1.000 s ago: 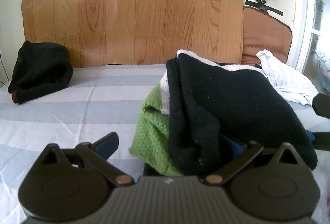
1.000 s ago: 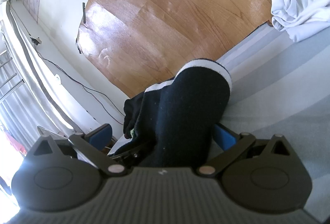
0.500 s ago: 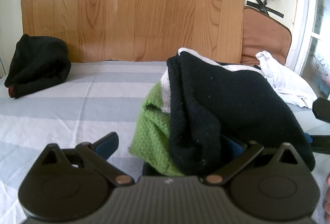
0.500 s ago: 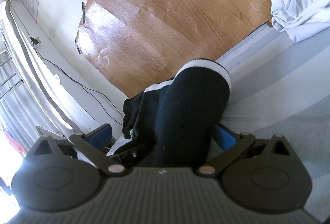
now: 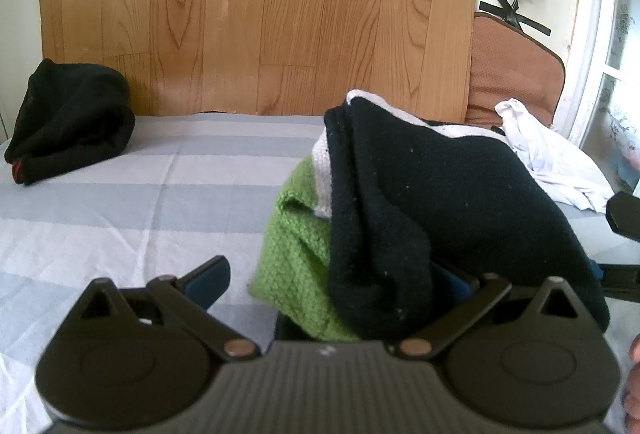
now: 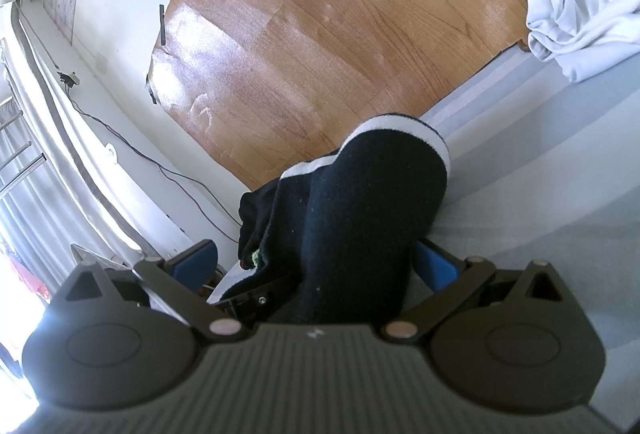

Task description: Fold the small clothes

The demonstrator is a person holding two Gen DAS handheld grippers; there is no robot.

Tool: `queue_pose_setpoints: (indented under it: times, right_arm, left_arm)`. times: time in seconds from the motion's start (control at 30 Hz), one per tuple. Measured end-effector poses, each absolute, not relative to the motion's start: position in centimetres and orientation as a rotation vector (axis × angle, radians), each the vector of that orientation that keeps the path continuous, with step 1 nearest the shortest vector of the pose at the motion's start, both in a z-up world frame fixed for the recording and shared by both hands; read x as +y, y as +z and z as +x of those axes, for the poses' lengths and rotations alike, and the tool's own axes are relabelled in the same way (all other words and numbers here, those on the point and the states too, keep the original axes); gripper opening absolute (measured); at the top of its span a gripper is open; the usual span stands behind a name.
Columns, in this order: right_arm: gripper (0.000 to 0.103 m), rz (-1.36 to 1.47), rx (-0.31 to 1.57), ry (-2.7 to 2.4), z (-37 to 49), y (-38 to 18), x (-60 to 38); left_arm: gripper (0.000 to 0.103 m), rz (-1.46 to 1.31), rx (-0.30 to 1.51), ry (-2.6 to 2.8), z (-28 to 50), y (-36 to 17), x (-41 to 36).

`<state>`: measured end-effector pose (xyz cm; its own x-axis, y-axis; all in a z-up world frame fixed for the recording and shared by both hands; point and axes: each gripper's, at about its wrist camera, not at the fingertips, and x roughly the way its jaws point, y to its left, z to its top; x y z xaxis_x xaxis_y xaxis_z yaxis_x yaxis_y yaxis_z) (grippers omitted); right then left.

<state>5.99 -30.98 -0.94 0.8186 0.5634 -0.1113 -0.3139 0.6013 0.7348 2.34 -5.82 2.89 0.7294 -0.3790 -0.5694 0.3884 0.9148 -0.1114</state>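
Knit navy-and-green garment (image 5: 432,202) sits bunched at about 3 o'clock on the striped sheet (image 5: 120,202), draped between the spread fingers of both the left gripper (image 5: 336,286) and right gripper (image 6: 316,258); neither looks clenched on it, so the cloth seems loosely cradled, not pinched. Risk, as I judge it: the thick layers could slip or the half-made fold spring apart if either tool lifts without closing first. Left view alone shows the green layer, a black bundle (image 5: 72,122) at 9 o'clock and the right tool's tip at 3; both views catch the white cloth (image 6: 580,6).
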Motion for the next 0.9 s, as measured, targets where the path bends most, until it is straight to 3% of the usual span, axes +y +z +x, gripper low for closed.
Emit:
queue_pose_setpoints:
  times: [0.9]
  right_arm:
    - [0.103,0.776,0.35,0.526,6.1,-0.98,-31.04]
  left_arm:
    - [0.103,0.012,0.626,-0.425,2.36,2.91,-5.79]
